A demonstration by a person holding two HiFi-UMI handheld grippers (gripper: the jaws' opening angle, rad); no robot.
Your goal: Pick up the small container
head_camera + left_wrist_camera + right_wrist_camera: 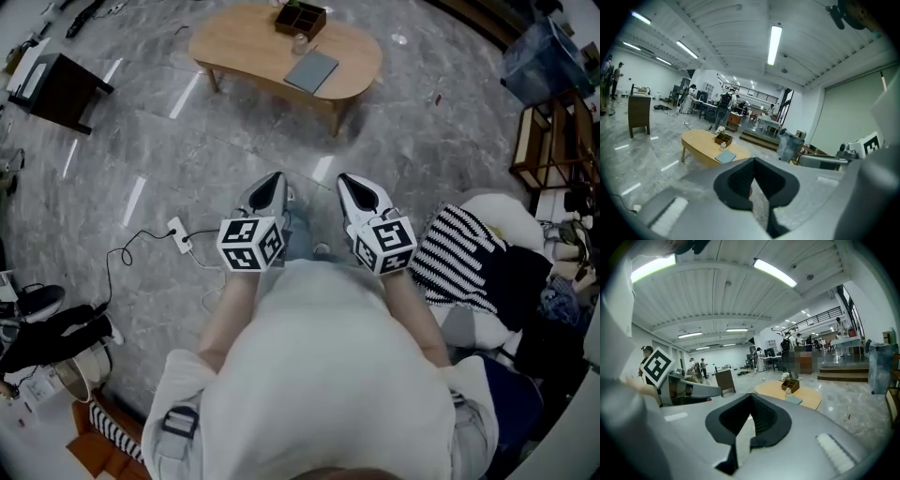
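The small container (299,43) is a pale little jar on a light wooden table (244,47), far ahead of me across the floor. It stands between a dark wooden organiser box (301,18) and a grey notebook (311,70). Both grippers are held close to my body, side by side, well short of the table. The left gripper (272,183) and the right gripper (352,185) are shut and hold nothing. In the left gripper view the jar (723,145) shows small above the closed jaws. In the right gripper view the jar (788,391) stands by the box (790,384).
A dark side table (61,89) stands at the far left. On the floor to my left lies a white power strip (180,234) with its cable. A striped cloth (459,258) on a pale seat and a wooden shelf (548,141) are at the right.
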